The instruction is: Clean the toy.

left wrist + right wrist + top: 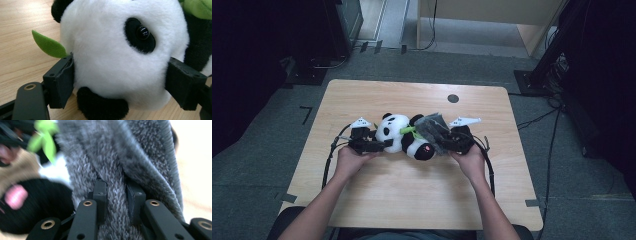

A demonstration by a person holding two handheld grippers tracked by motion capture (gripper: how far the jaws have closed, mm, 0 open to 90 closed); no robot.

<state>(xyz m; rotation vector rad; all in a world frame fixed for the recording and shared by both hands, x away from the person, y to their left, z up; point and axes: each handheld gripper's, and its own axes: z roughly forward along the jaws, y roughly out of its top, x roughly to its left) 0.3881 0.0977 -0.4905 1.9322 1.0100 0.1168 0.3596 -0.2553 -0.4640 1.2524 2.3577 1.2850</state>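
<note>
Hands first: our left gripper (pixel 120 82) squeezes the head of the soft black-and-white panda toy (pixel 404 137), jaws wide around it. Our right gripper (pixel 116 195) pinches the fuzzy grey cloth (pixel 434 131), jaws nearly shut. The panda lies sideways mid-table (pixel 362 197), head left. We think the cloth just half covers it.

From above the person's side, we look forward and down over the whole desk (pixel 362 200). From the left gripper (pixel 364 145) camera we face the panda toy (pixel 120 60) at very close range. The right gripper (pixel 457 140) camera sits just as close against the grey cloth (pixel 112 170). All three views share the panda toy.
</note>
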